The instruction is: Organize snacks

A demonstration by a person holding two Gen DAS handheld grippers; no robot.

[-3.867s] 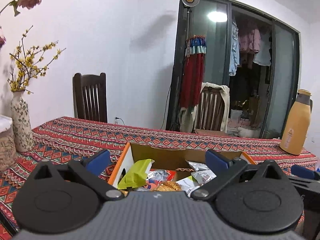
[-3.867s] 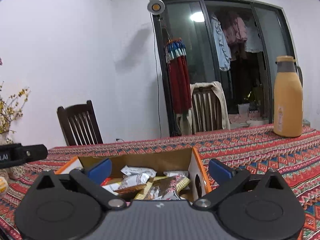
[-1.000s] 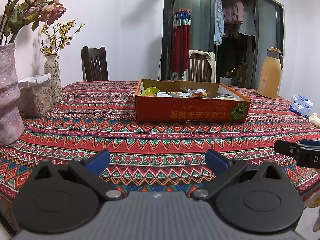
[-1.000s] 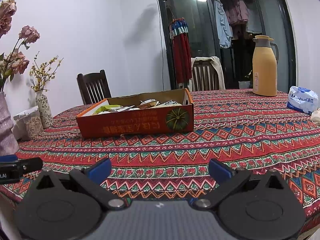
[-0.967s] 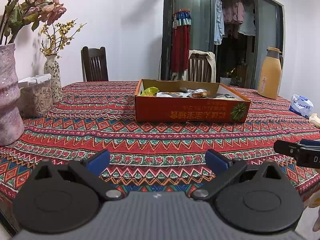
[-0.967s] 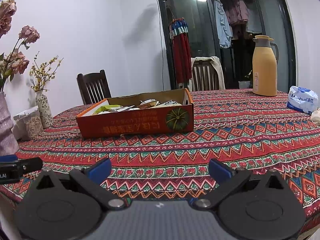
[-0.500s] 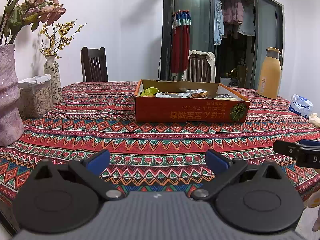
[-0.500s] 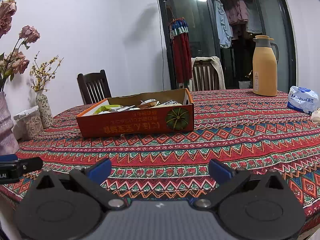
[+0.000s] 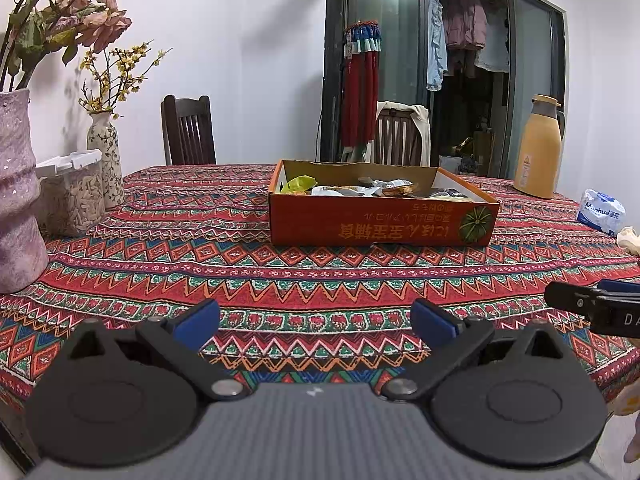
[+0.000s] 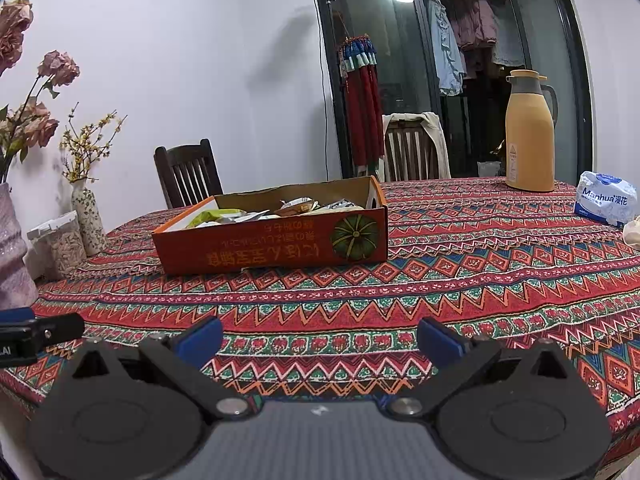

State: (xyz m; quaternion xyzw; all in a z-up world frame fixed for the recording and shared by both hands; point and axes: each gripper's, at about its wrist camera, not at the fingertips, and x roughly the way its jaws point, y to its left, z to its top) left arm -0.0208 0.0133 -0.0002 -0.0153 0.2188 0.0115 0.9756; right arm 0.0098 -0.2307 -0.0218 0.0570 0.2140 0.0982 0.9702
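An orange cardboard box (image 9: 380,226) (image 10: 272,248) stands mid-table, filled with several snack packets, among them a green one (image 9: 298,183) (image 10: 216,215) at its left end. My left gripper (image 9: 316,322) is open and empty near the table's front edge, well short of the box. My right gripper (image 10: 320,342) is likewise open with nothing between its fingers, also back at the front edge. Each gripper shows at the edge of the other's view: the right gripper (image 9: 592,304) and the left gripper (image 10: 36,336).
A patterned red tablecloth (image 9: 280,280) covers the table. Pink vase (image 9: 16,200), flowered vase (image 9: 105,160) and a lidded container (image 9: 72,196) stand left. An orange thermos (image 10: 528,132) and tissue pack (image 10: 606,200) stand right. Chairs (image 10: 188,172) line the far side.
Both grippers have drawn back from over the box to the table's front edge since 3.9 s ago. Over the last second almost nothing has moved.
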